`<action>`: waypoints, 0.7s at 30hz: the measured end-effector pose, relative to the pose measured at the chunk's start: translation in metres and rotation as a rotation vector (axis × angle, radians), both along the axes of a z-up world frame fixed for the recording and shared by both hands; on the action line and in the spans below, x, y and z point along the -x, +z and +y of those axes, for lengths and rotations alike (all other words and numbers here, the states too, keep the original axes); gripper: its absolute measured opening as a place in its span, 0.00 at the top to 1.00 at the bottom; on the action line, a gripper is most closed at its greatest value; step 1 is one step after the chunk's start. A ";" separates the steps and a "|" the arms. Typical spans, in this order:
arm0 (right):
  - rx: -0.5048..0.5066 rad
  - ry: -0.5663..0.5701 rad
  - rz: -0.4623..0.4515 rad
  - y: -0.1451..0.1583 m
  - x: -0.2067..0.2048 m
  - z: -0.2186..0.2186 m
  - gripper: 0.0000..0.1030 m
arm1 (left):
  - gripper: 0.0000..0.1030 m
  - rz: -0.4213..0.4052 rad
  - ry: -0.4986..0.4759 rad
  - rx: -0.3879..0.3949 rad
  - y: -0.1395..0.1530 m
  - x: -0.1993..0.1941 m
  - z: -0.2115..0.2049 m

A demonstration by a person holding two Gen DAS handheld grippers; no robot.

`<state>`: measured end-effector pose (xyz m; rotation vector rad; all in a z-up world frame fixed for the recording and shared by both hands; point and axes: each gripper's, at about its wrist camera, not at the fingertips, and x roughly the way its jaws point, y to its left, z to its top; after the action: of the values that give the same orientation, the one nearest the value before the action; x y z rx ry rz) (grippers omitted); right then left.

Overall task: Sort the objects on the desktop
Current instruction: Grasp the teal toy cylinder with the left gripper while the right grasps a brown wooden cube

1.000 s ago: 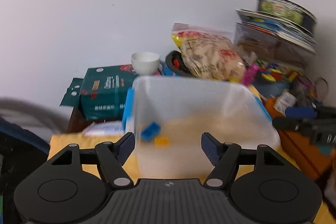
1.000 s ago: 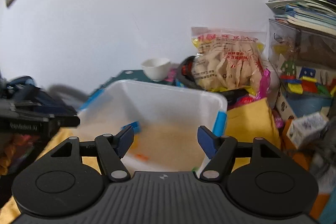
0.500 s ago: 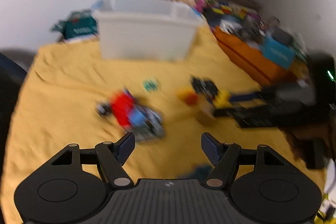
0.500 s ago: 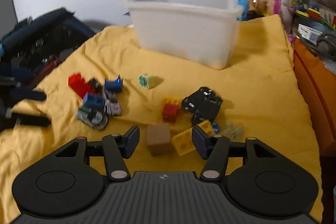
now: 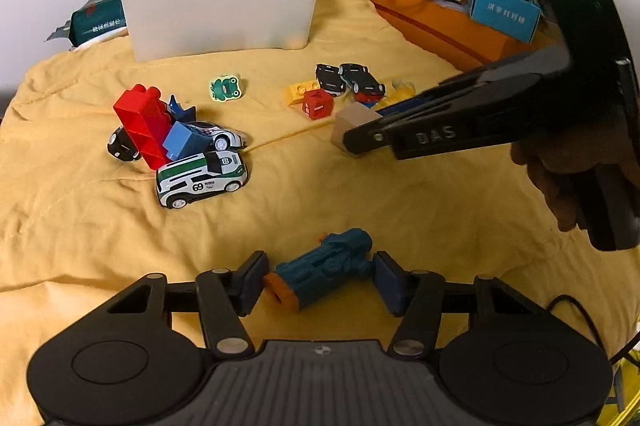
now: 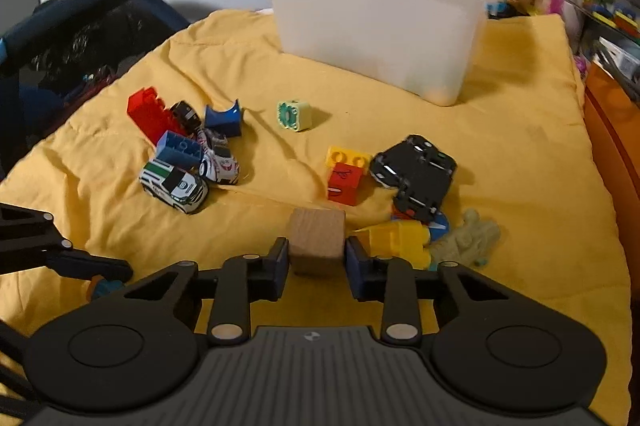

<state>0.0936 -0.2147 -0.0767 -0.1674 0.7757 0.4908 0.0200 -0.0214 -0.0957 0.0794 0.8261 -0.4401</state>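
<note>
While low over cloth, left tool apart astride teal toy, right tool flanking wooden cube.

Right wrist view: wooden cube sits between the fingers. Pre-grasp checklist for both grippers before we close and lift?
1. Wooden cube centred in right gripper: ok, pads flank both sides.
2. Right jaws closed on cube: cannot tell, pads look very close or touching.
3. Yellow brick clear of the right finger: not ok, it sits right beside it.
4. Teal toy between left gripper fingers: ok, but it lies diagonally, jaws open.
5. White bin open and unobstructed: ok.
6. Grippers apart from each other: ok.
</note>
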 end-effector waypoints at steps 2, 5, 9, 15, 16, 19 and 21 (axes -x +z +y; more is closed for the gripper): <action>-0.022 -0.010 -0.003 0.005 0.002 -0.005 0.68 | 0.41 -0.002 0.001 0.006 0.002 -0.001 0.002; -0.054 -0.019 -0.019 0.015 0.005 -0.010 0.68 | 0.41 -0.012 0.016 0.019 0.009 -0.003 0.006; -0.098 -0.028 -0.051 0.032 0.004 -0.014 0.69 | 0.41 -0.043 0.070 0.064 0.033 -0.013 0.016; -0.152 -0.036 -0.107 0.059 -0.008 -0.013 0.69 | 0.41 -0.136 0.137 0.113 0.082 -0.043 0.034; -0.160 -0.038 -0.119 0.064 -0.012 -0.013 0.69 | 0.41 -0.149 0.145 0.121 0.090 -0.049 0.037; -0.177 -0.042 -0.156 0.082 -0.029 -0.012 0.69 | 0.41 -0.192 0.163 0.128 0.115 -0.075 0.043; -0.184 -0.049 -0.179 0.096 -0.047 -0.012 0.69 | 0.41 -0.218 0.177 0.127 0.130 -0.099 0.047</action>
<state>0.1408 -0.2266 0.0194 -0.0204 0.5558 0.4908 0.1186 0.0253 0.0344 -0.0628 0.5835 -0.3093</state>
